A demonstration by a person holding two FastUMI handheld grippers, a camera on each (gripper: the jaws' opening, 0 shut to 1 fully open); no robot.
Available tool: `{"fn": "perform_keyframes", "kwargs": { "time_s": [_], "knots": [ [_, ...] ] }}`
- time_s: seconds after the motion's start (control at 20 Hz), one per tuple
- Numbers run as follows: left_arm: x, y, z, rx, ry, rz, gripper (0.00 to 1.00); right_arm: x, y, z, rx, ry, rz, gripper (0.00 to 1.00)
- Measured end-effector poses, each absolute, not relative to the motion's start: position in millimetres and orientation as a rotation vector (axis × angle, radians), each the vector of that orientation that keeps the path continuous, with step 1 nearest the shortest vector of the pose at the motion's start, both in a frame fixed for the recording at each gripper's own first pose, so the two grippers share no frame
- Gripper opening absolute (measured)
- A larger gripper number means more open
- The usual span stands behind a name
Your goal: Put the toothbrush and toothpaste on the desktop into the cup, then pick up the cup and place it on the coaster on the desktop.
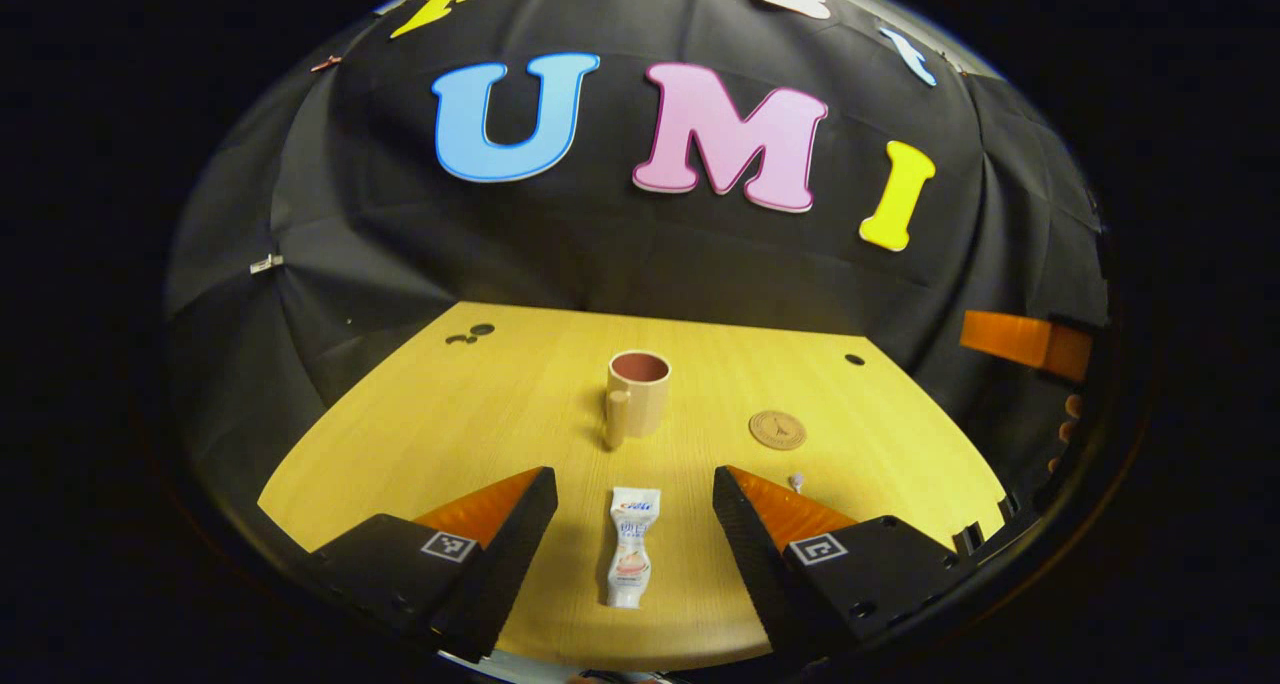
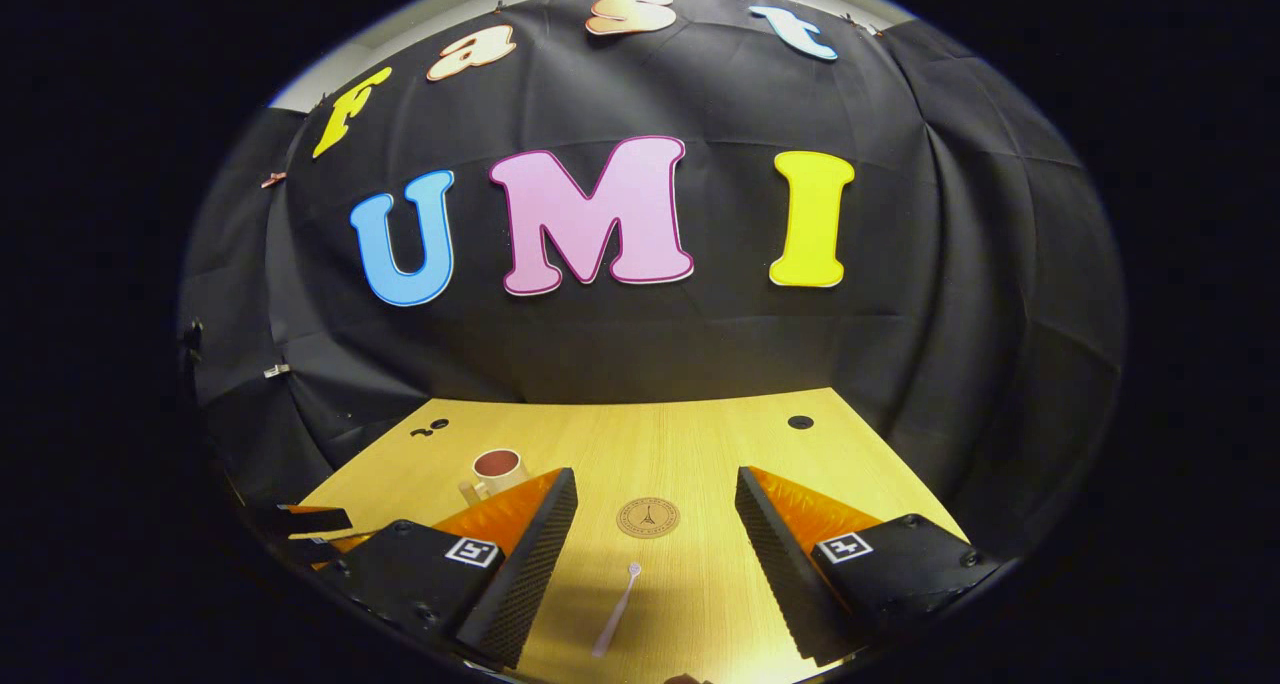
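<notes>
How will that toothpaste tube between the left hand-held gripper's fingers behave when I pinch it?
The toothpaste tube lies flat on the desktop and looks soft-walled, so it will probably squash and bend rather than stay stiff. Its glossy skin may slip. The flat shape makes rolling unlikely. It looks small, so probably light.

On the worktop (image 1: 420, 434) the toothpaste (image 1: 631, 547) lies flat in the left gripper view, with the cup (image 1: 636, 392) upright behind it. The coaster (image 1: 777, 430) sits to the cup's right (well apart from it), and the toothbrush (image 2: 617, 608) lies before the coaster.
</notes>
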State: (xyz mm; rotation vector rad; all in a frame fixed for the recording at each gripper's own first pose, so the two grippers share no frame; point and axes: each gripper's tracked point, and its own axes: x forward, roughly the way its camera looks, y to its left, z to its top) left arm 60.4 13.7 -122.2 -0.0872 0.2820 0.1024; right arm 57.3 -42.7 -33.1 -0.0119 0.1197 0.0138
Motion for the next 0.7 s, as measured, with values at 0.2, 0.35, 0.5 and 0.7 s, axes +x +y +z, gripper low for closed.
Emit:
{"fn": "perform_keyframes", "kwargs": {
  "time_s": [0.2,0.35,0.5,0.7],
  "knots": [
    [74.2,17.7,-157.8,-0.056,0.354,0.130,0.98,72.9,-51.0,-39.2,-0.004,0.147,0.035,0.98],
    [85.2,21.8,-179.6,-0.043,0.407,0.164,0.97,85.4,-55.8,-48.8,0.011,0.176,0.045,0.98],
    [96.6,20.3,-204.1,-0.042,0.475,0.160,0.98,94.0,-60.7,-62.0,0.014,0.214,0.053,0.98],
    [109.9,27.0,-234.1,-0.037,0.575,0.177,0.98,100.4,-60.0,-74.4,0.025,0.261,0.068,0.98]
  ]
}}
